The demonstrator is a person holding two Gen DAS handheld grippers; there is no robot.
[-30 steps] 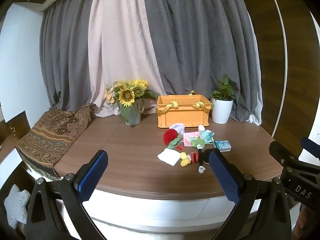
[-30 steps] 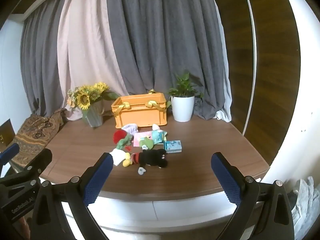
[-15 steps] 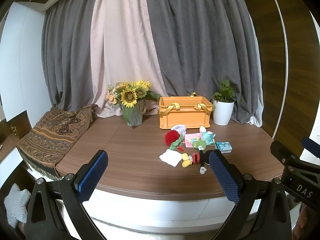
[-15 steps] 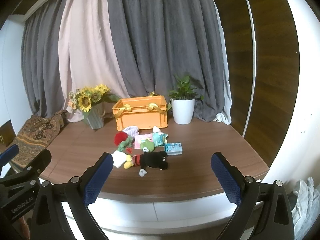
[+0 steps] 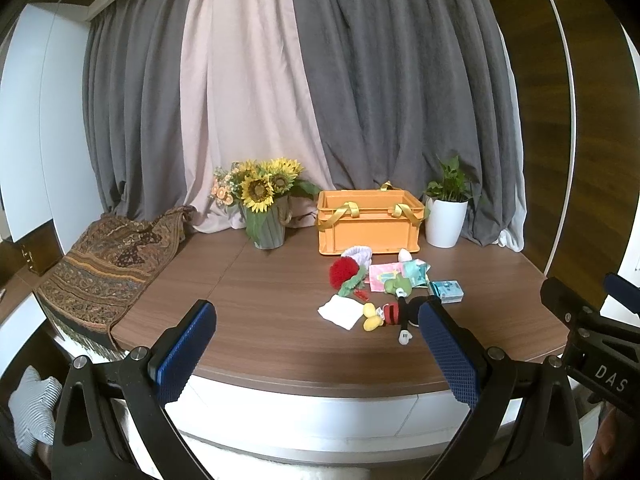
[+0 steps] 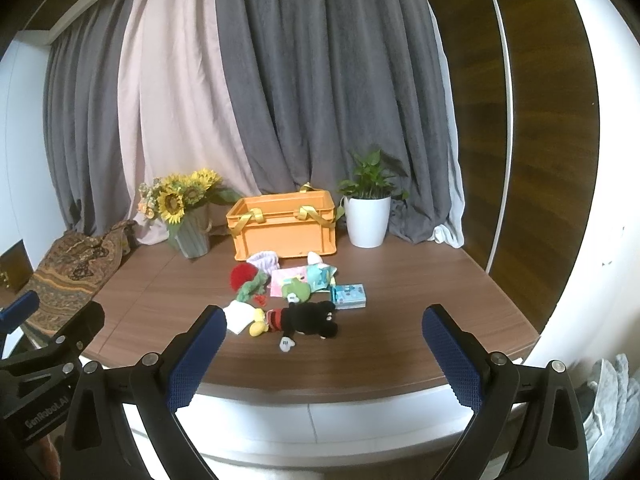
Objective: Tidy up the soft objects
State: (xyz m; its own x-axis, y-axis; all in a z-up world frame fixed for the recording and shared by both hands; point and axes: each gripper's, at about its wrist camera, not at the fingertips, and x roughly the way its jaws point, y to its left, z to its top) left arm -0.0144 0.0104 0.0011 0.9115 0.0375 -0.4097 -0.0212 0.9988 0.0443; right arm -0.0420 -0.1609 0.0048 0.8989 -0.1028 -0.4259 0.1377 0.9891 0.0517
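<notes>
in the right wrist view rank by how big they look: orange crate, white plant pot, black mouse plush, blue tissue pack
1. orange crate
2. black mouse plush and white plant pot: look close in size, and the plush lies nearer the camera, so no ranking
3. blue tissue pack

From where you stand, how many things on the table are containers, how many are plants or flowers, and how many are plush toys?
Containers: 1, the orange crate.
Plants or flowers: 2, the sunflower bouquet and the potted plant.
Plush toys I can clearly tell: 2, the black mouse plush and the green plush.
Total: 5.
</notes>
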